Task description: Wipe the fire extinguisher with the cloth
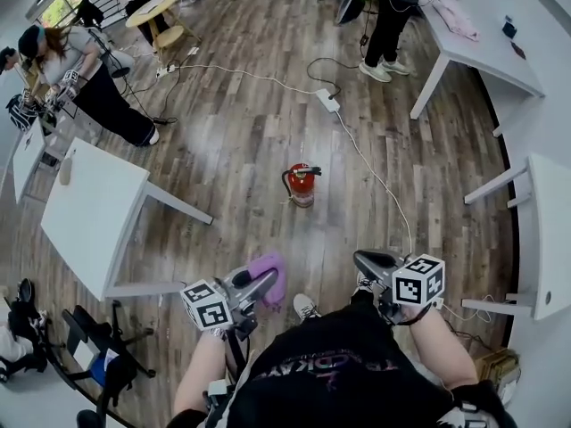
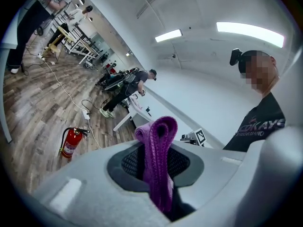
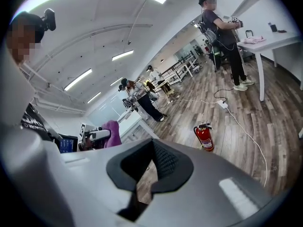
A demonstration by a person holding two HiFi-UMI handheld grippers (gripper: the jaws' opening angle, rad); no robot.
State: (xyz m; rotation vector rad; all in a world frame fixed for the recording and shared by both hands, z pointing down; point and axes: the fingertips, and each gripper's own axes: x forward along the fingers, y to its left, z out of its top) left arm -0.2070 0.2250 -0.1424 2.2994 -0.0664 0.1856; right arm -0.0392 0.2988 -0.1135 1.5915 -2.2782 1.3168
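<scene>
A red fire extinguisher stands upright on the wooden floor, well ahead of both grippers; it also shows in the left gripper view and the right gripper view. My left gripper is shut on a folded purple cloth, which sticks up between its jaws. My right gripper is shut with nothing in it. Both are held close to the person's body, apart from the extinguisher. The cloth also shows in the right gripper view.
A white power strip and its cable run across the floor just right of the extinguisher. White tables stand at left, upper right and right. Two people work at the far tables. A black chair sits at lower left.
</scene>
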